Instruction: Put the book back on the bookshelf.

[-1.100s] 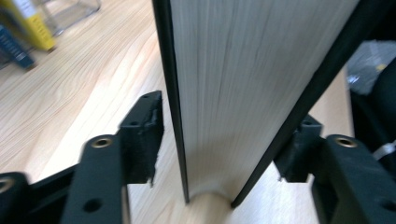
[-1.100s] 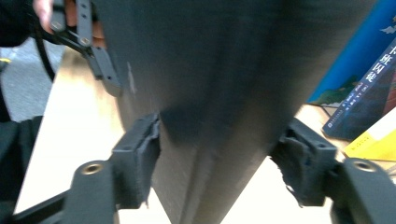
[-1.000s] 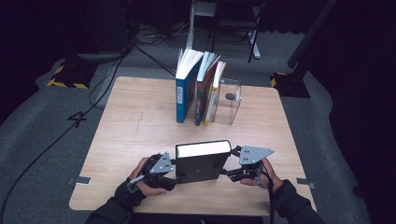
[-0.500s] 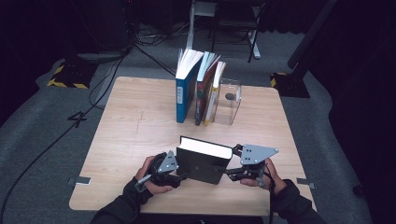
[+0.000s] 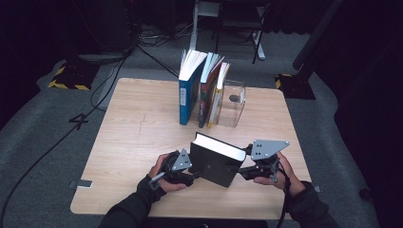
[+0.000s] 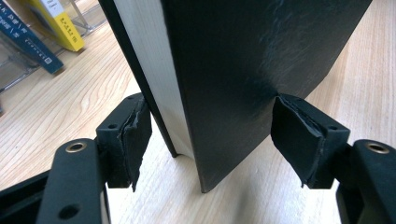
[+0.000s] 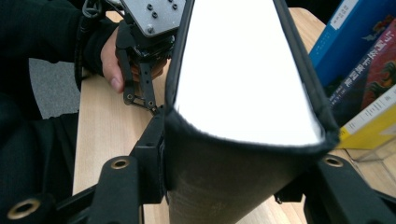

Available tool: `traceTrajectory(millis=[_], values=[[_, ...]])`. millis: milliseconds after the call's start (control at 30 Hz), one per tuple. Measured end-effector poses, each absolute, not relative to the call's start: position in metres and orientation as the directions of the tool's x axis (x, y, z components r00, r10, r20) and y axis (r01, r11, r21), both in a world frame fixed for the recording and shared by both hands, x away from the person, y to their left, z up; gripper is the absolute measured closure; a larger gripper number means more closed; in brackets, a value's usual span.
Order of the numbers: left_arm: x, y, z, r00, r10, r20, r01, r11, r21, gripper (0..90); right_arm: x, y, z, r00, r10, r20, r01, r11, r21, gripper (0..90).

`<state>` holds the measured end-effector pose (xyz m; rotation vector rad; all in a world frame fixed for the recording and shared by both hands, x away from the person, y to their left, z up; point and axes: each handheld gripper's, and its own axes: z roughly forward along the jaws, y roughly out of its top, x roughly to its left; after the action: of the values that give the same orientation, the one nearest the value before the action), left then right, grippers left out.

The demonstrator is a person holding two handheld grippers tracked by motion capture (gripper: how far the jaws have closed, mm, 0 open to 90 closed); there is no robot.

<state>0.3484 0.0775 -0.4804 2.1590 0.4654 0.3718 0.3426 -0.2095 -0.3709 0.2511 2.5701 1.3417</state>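
2 tools flank a thick black hardcover book [image 5: 216, 160] standing near the front of the pale wooden counter [image 5: 128, 133], its white page edge up and its length running between them. The right tool [image 5: 243, 169] is pinching its spine end; the left tool [image 5: 192, 172] sits spread, pads just off each cover. A row of upright books [image 5: 202, 90] beside a clear acrylic bookend [image 5: 234, 104] lies straight behind.
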Motion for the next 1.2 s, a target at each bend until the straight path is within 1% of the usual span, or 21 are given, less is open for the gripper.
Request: traceTrajectory(millis=[233, 300, 367, 567, 600, 667, 800, 933, 1000, 1133, 1200], values=[[0.349, 0.078, -0.482, 0.884, 0.464, 0.064, 0.221, -0.534, 0.816, 29.8, 0.349, -0.202, -0.36, -0.968, 0.219, -0.12, 0.051, 0.643, 0.764, 47.8], [0.349, 0.078, -0.482, 0.882, 0.468, 0.065, 0.223, -0.534, 0.816, 29.6, 0.351, -0.199, -0.358, -0.972, 0.215, -0.1, 0.067, 0.652, 0.756, 46.9], [0.349, 0.077, -0.482, 0.882, 0.467, 0.064, 0.223, -0.533, 0.816, 29.1, 0.353, -0.196, -0.357, -0.973, 0.209, -0.094, 0.07, 0.661, 0.747, 43.9], [0.349, 0.078, -0.482, 0.881, 0.472, 0.036, 0.245, -0.519, 0.819, 29.0, 0.358, -0.185, -0.354, -0.974, 0.217, -0.063, 0.098, 0.657, 0.747, 42.4], [0.35, 0.082, -0.483, 0.876, 0.482, 0.004, 0.274, -0.506, 0.818, 29.7, 0.358, -0.182, -0.354, -0.973, 0.223, -0.058, 0.105, 0.655, 0.748, 42.2], [0.349, 0.089, -0.483, 0.877, 0.48, -0.019, 0.297, -0.511, 0.807, 28.7, 0.358, -0.178, -0.353, -0.973, 0.222, -0.072, 0.097, 0.665, 0.74, 42.3], [0.341, 0.109, -0.485, 0.867, 0.498, -0.03, 0.329, -0.527, 0.783, 27.6, 0.358, -0.174, -0.351, -0.971, 0.232, -0.065, 0.111, 0.671, 0.733, 41.7], [0.333, 0.134, -0.489, 0.837, 0.544, -0.052, 0.393, -0.533, 0.749, 27.5, 0.359, -0.173, -0.35, -0.961, 0.269, -0.059, 0.144, 0.674, 0.724, 41.4], [0.33, 0.146, -0.491, 0.818, 0.573, -0.047, 0.419, -0.538, 0.731, 25.8, 0.361, -0.172, -0.349, -0.959, 0.279, -0.043, 0.163, 0.674, 0.72, 41.5], [0.325, 0.163, -0.494, 0.787, 0.616, -0.041, 0.455, -0.534, 0.713, 25.7, 0.363, -0.17, -0.347, -0.958, 0.286, -0.018, 0.189, 0.68, 0.709, 42.0], [0.323, 0.169, -0.494, 0.775, 0.632, -0.034, 0.463, -0.53, 0.71, 25.3, 0.363, -0.169, -0.346, -0.955, 0.297, -0.028, 0.192, 0.685, 0.703, 44.0]])
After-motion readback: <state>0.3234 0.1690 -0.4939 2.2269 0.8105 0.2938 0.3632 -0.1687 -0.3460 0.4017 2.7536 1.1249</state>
